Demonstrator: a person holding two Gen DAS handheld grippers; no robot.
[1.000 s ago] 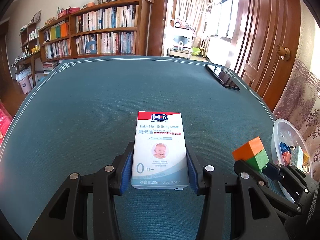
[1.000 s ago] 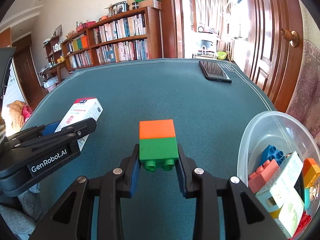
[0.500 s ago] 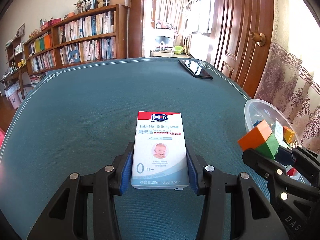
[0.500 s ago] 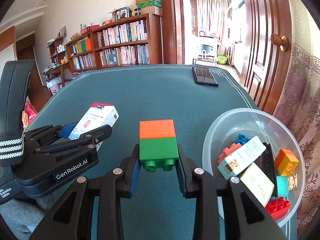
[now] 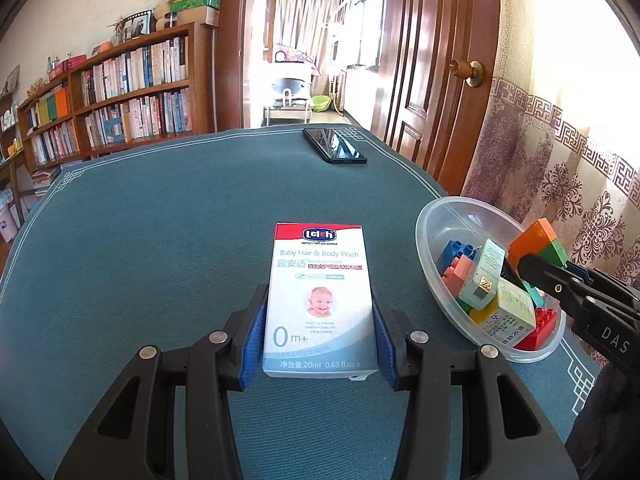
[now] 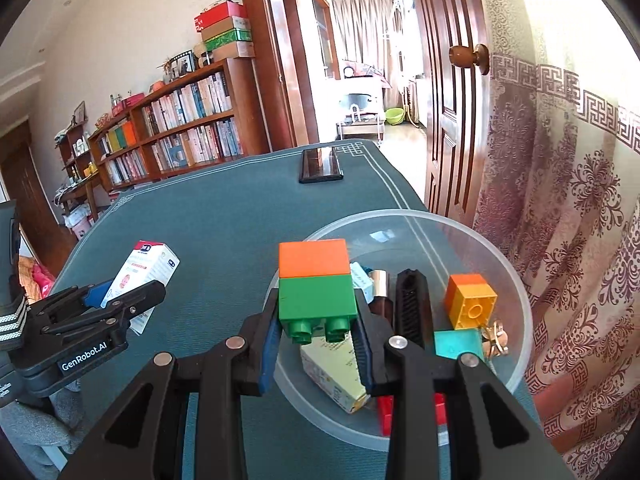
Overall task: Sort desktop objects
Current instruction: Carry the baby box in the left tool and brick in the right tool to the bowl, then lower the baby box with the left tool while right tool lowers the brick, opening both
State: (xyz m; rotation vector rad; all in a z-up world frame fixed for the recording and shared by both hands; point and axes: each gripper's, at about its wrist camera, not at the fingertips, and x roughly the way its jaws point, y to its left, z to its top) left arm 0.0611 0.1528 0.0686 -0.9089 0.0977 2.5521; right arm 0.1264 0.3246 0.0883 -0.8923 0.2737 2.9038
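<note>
**Both tools closing in on the bowl, loads still gripped**

The bench (image 5: 160, 240), covered in a teal felt-like cloth with white border lines, is sliding past under both tools: a second ago the clear plastic bowl (image 6: 516, 280) was sitting off to the right of the right tool (image 6: 318, 326); now it is lying directly beneath and ahead of it. That tool is staying clenched on the orange-and-green brick stack (image 6: 316, 284), hard glossy plastic, studs facing the camera, hanging over the bowl's near rim. Looks ready for release.

The left tool (image 5: 320, 334) is gripping the baby wash carton (image 5: 320, 300), a smooth printed cardboard box, flat between its blue ribbed pads. The bowl is now sitting close to its right, closer than before, so this one is probably going in next.

The bowl is already holding bricks and small cartons. A glossy black phone (image 5: 334, 146) is lying far ahead, untouched.
</note>
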